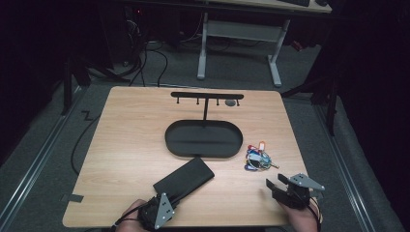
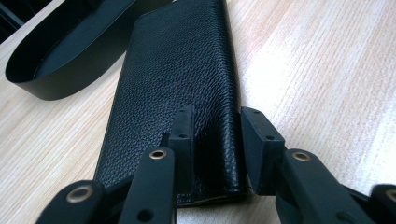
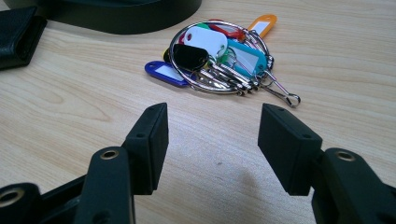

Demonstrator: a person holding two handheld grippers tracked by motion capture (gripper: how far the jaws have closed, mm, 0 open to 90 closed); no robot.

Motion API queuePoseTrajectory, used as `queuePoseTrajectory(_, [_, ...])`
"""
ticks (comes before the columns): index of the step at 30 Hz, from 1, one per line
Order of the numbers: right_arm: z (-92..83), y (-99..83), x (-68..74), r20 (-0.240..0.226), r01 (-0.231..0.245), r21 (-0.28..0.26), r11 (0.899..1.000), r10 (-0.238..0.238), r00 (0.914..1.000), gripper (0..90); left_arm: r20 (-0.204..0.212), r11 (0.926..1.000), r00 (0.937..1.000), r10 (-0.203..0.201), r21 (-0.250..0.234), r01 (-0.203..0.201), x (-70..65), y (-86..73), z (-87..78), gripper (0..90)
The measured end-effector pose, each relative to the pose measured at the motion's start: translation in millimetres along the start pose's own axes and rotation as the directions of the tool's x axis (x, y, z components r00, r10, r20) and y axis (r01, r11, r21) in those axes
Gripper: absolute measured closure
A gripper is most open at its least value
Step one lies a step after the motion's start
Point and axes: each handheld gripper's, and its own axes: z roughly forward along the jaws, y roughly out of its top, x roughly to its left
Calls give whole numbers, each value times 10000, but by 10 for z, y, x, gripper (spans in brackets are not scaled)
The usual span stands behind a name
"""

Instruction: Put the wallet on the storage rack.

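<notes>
A: Where is the wallet [image 1: 184,180] lying?

B: Flat on the wooden bench [image 1: 125,135], near the front edge, angled so its far end points toward the black oval tray [image 1: 203,138]. In the left gripper view that far end lies just beside the tray's wall [image 2: 42,88]; whether they touch I cannot tell.

A: And the left gripper [image 2: 215,122]?

B: It sits at the wallet's near end [image 2: 177,93]. One jaw stands over the pebbled leather top, the other beside the folded long edge, so that edge lies between them. The jaws are partly closed around it. The right-hand pad looks right against the fold; the other seems to meet the leather, though a firm pinch I cannot confirm. The wallet is not lifted.

A: The right gripper [image 3: 212,135]?

B: Jaws apart, nothing between them, only bare wood below. It points at a bunch of keys [image 3: 222,58] on a large ring with coloured plastic tags: white, black, blue, teal, orange, red. The keys lie a little ahead of the jaws, apart from them.

A: And from above?

B: The keys [image 1: 257,158] rest just off the tray's right end, with the right gripper [image 1: 273,185] nearer the person, at the front right. A black stand with a crossbar of hooks [image 1: 207,95] rises from the tray.
</notes>
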Motion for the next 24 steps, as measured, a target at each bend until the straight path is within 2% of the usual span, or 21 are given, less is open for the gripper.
queuePoseTrajectory(7, [-4, -1, -13, -1, 5, -9, 10000, -5, 10000, 434, -166, 10000, 9998, 78, -20, -79, -9, 24, -25, 724])
queuePoseTrajectory(12, [-7, -1, -17, 5, -39, -9, 10000, 39, 10000, 435, -103, 9989, 9994, -332, -346, 329, 49, 33, -85, 759])
queuePoseTrajectory(18, [-9, 3, -15, -4, -20, -38, 10000, 20, 10000, 434, -69, 9916, 9949, -1006, -822, 997, 144, 38, -162, 788])
queuePoseTrajectory(24, [-13, 2, -23, 4, -26, -48, 10000, 26, 10000, 435, -118, 9881, 9928, -1196, -994, 1178, 180, 45, -198, 801])
